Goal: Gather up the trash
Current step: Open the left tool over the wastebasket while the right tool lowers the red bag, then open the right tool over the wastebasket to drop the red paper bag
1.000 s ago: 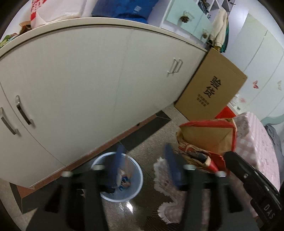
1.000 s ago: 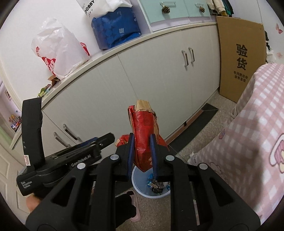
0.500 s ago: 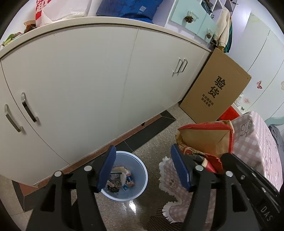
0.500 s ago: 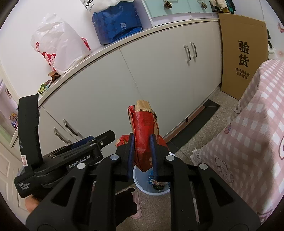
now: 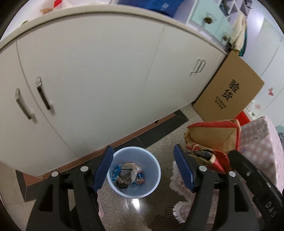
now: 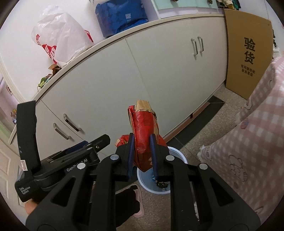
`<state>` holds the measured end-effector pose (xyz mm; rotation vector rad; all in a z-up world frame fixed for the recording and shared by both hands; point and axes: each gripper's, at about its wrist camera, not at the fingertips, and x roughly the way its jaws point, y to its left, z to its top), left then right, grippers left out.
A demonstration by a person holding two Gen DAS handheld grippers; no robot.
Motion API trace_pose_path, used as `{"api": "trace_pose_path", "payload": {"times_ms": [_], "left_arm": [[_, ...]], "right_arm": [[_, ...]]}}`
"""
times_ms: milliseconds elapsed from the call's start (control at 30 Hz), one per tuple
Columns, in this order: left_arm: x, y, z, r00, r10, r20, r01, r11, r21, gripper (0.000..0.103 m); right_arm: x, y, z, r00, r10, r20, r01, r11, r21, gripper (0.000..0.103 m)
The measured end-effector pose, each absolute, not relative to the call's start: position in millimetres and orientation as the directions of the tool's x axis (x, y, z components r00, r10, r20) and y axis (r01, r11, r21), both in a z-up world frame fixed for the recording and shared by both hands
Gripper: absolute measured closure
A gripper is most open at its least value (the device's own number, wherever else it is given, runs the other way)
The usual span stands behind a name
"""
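White cabinet doors fill the background behind both pairs of tongs, with speckled floor below.

Held between the pads of the right tongs is a red paper bag, its brown folded top standing up past the fingertips; the pads sit narrow and press its sides. Directly beyond and below those tongs stands a pale blue bin, mostly hidden by the bag and fingers in the right wrist view, so its contents barely show there.

From the left wrist camera the bin lies open between the two fingers of the left tongs, and wrappers and scraps can be seen inside it. The left tongs stand wide and are opening, with nothing pressed between the blue pads. The same view shows the bag to the right of the left tongs, its brown inside gaping, which the right wrist camera does not reveal.

Further right of both tongs is pink checked cloth, and behind it a cardboard box leans at the cabinet's end. Only the right wrist view shows the cabinet top clearly, carrying a white plastic bag and a blue package, plus the body of the left tongs at lower left.
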<state>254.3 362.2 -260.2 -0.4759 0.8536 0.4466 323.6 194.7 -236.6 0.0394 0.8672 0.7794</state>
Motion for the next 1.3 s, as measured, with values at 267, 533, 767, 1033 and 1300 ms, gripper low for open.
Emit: {"api": "trace_pose_path", "payload": {"times_ms": [267,533,767,1033,1300], "left_arm": [[243.6,387.9,-284.1,0.535,0.19,-0.823,-0.605,0.766,-0.217,0.034],[241.6,403.1,-298.5,0.5,0.212,-0.84,-0.642,0.741,-0.195,0.032],[244.5,403.4,-308.3,0.476,0.214,-0.853,-0.638,0.752,-0.167,0.032],[244.8,391.2,-296.8,0.491,0.214,-0.845,-0.61,0.776,-0.158,0.031],[236.6,359.9,-248.7,0.546,0.254,-0.798,-0.567,0.813,-0.129,0.029]], "right_arm": [[323.3,219.9,-252.5,0.377,0.63,-0.679,-0.617,0.717,0.323,0.085],[332.1,233.1,-273.7,0.399,0.631,-0.665,-0.617,0.722,0.315,0.053],[334.5,232.0,-289.0,0.409,0.598,-0.689,-0.595,0.748,0.295,0.04],[327.3,220.9,-273.7,0.447,0.547,-0.708,-0.582,0.779,0.234,0.04],[309.5,192.2,-233.5,0.496,0.55,-0.672,-0.582,0.785,0.213,0.04]]}}
